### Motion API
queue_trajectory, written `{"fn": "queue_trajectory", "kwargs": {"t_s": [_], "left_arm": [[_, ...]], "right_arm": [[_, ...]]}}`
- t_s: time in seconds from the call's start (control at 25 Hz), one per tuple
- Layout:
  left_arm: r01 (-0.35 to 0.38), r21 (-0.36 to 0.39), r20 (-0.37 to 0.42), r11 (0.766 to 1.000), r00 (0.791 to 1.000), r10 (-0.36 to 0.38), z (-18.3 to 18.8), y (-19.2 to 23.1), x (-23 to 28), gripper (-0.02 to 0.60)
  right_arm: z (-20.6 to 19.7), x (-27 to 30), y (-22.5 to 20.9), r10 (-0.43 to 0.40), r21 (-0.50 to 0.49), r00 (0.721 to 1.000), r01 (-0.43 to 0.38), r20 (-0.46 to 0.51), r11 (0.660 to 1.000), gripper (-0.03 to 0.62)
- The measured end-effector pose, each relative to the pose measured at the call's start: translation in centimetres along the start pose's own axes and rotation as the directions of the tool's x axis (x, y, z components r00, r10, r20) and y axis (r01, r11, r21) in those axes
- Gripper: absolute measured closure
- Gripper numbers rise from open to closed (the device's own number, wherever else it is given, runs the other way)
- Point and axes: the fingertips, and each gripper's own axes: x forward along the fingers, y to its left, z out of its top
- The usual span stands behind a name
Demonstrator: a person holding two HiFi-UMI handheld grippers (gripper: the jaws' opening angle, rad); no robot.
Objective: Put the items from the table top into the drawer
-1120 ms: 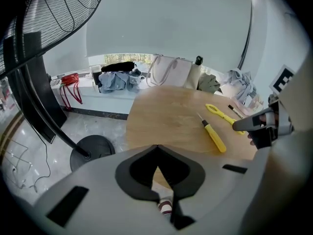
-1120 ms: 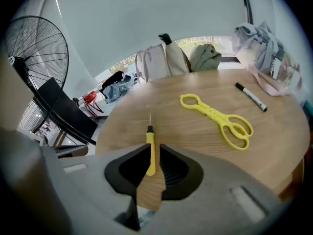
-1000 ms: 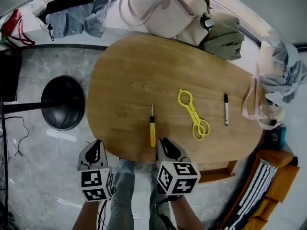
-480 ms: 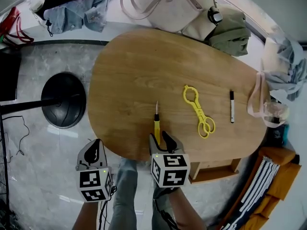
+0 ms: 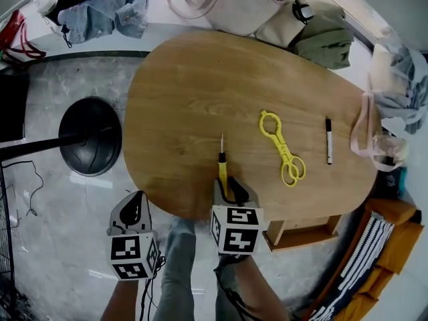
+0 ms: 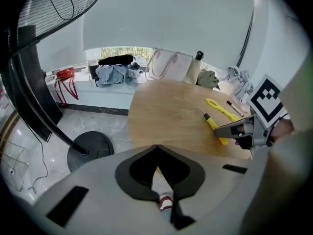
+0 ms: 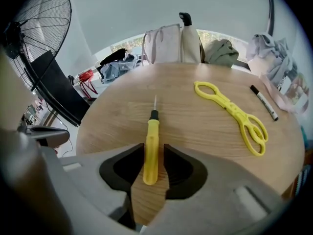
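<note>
- Right gripper: jaws closing, one on each side of the yellow screwdriver. A sliver of gap shows at one pad, so no firm pinch yet.
- Screwdriver: handle lies between the jaws, butt end back between the pads, metal tip pointing straight ahead of the gripper. It lies flat on the table.
- Risk: the handle looks round and smooth. An off-centre close could roll it or squirt it forward out of the jaws.
- Risk: the jaws sit low on the wood. The tips may scrape and lift only one end.
- Left gripper: jaws pressed together, empty, off the table edge.
</note>
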Motion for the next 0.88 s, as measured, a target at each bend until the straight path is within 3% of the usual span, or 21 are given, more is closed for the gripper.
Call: {"fn": "queue_trajectory", "kwargs": {"t_s": [0.2, 0.64, 0.88], "left_arm": [[0.006, 0.006, -0.004, 1.000, 1.000, -0.006, 0.0, -0.3, 0.1, 0.583], [0.020, 0.029, -0.007, 0.999, 1.000, -0.020, 0.3, -2.1, 0.2, 0.583], [0.043, 0.065, -0.008, 0.997, 0.999, -0.043, 0.7, -4.5, 0.4, 0.584]], "right_arm": [[0.0, 0.1, -0.4, -0.019, -0.016, 1.000, 0.019, 0.001, 1.000, 0.501], [-0.3, -0.7, -1.5, -0.019, -0.024, 1.000, 0.019, 0.020, 1.000, 0.511], [-1.1, -2.4, -4.0, -0.035, 0.027, 0.999, 0.035, 0.036, 0.999, 0.513]]}}
